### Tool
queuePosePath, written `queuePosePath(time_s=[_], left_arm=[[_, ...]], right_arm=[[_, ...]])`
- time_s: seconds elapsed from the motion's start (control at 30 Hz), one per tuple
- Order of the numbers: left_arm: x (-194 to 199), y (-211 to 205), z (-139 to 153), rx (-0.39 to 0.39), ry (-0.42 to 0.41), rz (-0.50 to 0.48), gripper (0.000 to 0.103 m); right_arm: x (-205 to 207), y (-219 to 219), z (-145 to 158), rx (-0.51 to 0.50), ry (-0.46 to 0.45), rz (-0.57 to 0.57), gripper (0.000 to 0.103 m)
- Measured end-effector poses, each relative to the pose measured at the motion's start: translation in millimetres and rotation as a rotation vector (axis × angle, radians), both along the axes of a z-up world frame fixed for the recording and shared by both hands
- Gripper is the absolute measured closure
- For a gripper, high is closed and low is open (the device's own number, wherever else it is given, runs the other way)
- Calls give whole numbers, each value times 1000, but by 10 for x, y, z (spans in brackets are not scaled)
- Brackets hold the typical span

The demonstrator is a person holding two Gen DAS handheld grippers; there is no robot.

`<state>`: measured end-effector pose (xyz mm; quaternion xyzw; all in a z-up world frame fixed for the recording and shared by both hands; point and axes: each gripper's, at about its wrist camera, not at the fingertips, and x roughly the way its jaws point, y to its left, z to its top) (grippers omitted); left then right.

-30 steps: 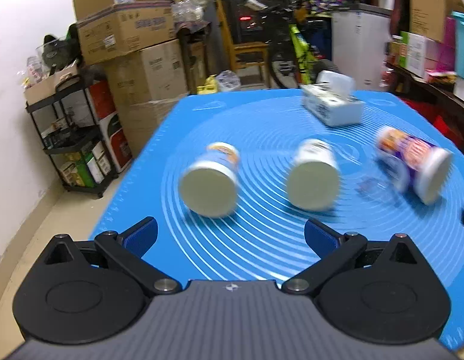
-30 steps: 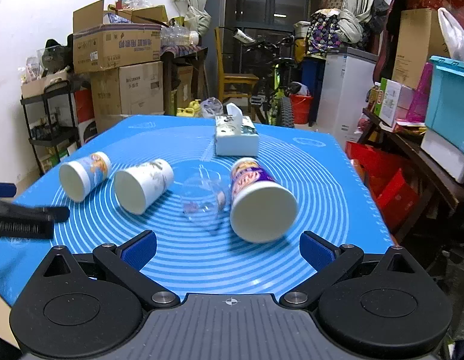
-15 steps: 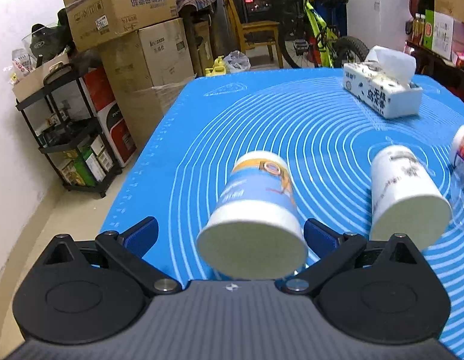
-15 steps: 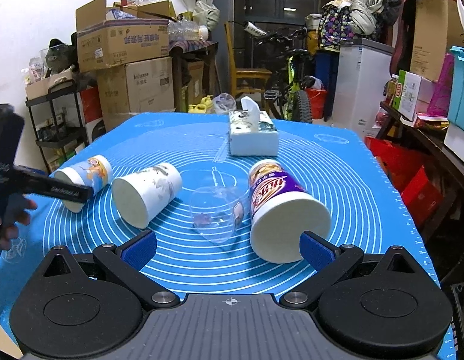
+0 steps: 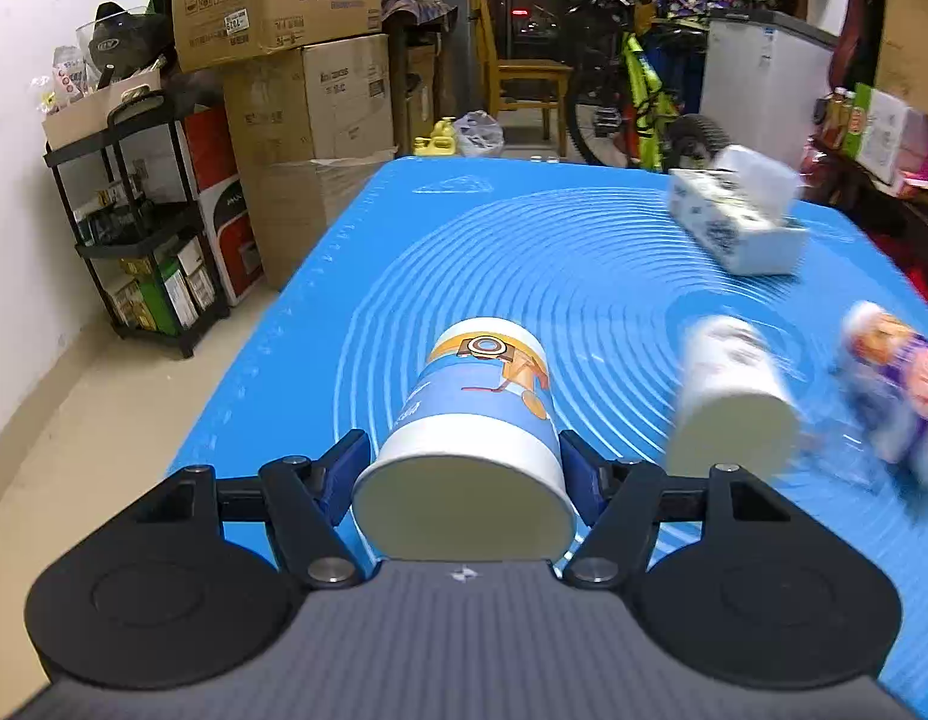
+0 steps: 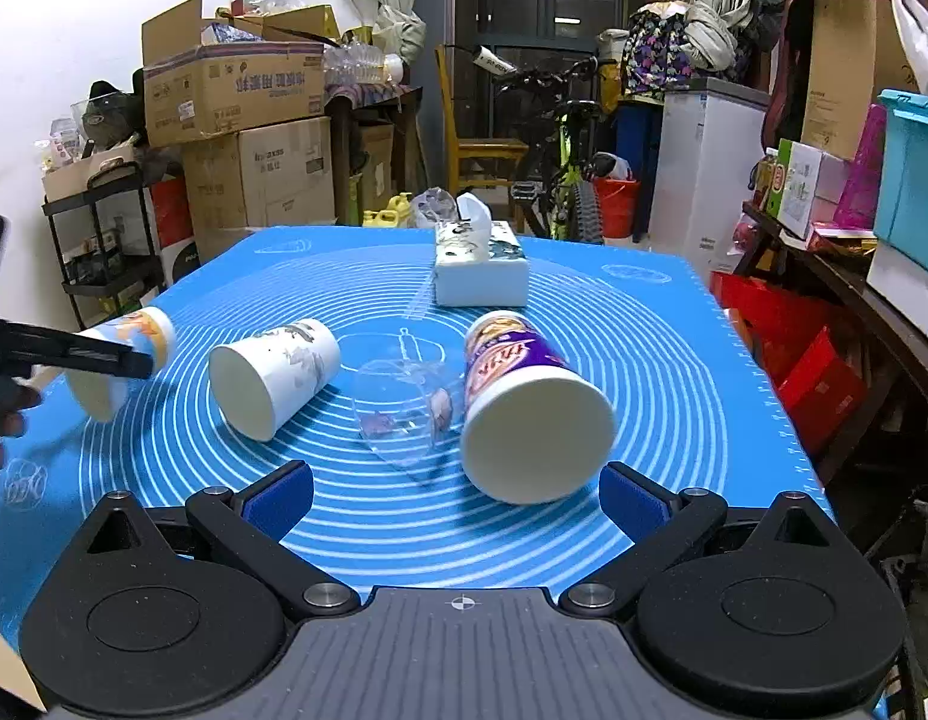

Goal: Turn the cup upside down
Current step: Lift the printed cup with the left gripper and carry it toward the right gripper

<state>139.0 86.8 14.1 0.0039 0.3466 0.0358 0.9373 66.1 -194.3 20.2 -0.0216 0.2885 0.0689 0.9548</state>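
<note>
Your mat [image 6: 674, 372] is bright blue, printed with thin white concentric rings. The cup [image 5: 482, 402] between your left gripper's [image 5: 458, 474] blue pads has a blue body, a white base band and an orange cartoon figure. Beside it lies a white cup [image 6: 278, 372] with grey, ink-like markings. The clear cup [image 6: 404, 408] shows small pinkish-purple spots. Your purple cup [image 6: 524, 396] carries orange and white lettering and a cream-white rim. The tissue box [image 6: 481, 270] is white with dark blue-grey print. Your right gripper [image 6: 458, 498] is black with blue pads and a grey ribbed body.
</note>
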Motion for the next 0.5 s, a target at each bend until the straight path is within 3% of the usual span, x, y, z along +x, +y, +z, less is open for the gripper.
queuePosePath(time_s=[0.2, 0.5], left_arm=[[-551, -515, 159, -45, -35, -88, 34], [-582, -1220, -33, -107, 3, -195, 34]], right_arm=[[-189, -149, 11, 0, 16, -26, 2], [-375, -434, -37, 12, 37, -89, 2]])
